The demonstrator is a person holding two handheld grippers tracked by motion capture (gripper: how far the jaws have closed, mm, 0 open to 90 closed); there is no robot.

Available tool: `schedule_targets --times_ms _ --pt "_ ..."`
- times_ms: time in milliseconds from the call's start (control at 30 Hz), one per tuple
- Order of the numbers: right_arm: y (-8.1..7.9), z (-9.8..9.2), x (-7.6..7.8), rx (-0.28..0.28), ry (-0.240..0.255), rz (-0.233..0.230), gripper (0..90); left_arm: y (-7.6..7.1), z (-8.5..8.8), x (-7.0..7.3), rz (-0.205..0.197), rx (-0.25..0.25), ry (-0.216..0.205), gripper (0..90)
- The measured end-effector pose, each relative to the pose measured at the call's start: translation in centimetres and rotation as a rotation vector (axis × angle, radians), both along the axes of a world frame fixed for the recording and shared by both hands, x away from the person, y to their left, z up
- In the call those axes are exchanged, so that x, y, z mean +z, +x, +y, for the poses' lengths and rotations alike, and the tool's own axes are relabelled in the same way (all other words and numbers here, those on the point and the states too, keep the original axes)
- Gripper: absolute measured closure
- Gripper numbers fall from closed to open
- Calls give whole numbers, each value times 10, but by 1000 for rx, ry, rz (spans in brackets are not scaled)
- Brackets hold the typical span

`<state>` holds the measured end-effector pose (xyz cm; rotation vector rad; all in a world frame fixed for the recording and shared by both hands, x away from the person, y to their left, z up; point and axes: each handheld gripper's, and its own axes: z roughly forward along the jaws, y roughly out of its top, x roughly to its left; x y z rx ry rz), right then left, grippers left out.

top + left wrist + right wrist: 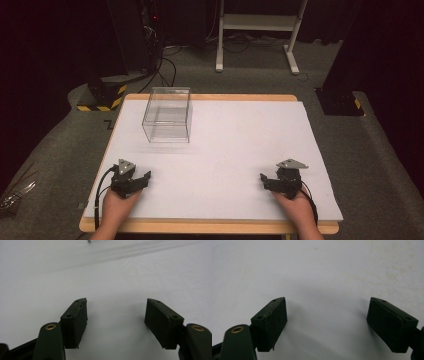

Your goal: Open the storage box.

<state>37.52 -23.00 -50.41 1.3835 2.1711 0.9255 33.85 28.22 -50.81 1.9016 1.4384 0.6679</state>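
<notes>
In the high view, two hands come in from the near edge of the table (225, 150), whose top is covered by a white sheet. The left hand (116, 206), at about 7 o'clock on the sheet, holds the left gripper (142, 179); the right hand (295, 202), at about 5 o'clock, holds the right gripper (266, 180). Both grippers sit low over the sheet, well apart from each other, each topped by a grey three-cornered plate and trailing a black cable toward the near edge.

The gripper views add what the high view cannot settle — how the jaws stand. In the left gripper view the left gripper (116, 312) has its jaws spread wide with bare white sheet between them. The right gripper view shows the right gripper (327, 315) likewise parted, nothing held, with faint yellowish stains on the sheet ahead.

Farther off, at about 11 o'clock on the table, a clear box (168, 116) stands upright near the far edge; a sliver of its base (96, 241) shows at 12 o'clock in the left gripper view.

Beyond the table, the high view alone gives the grey carpet, a white frame stand (260, 30) and a yellow-and-black striped block (102, 97) at far left.
</notes>
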Motion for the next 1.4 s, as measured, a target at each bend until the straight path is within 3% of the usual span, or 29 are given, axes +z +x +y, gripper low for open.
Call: schedule_targets --times_ms 1100,1300,1400 --pt "0 0 0 2 1 -2 164 0 -1 0 1 4 1 344" --pt "0 -1 0 -1 6 1 163 0 -3 3 9 8 38 294" --pt "0 -1 0 0 9 3 163 -2 -5 6 4 13 26 284"
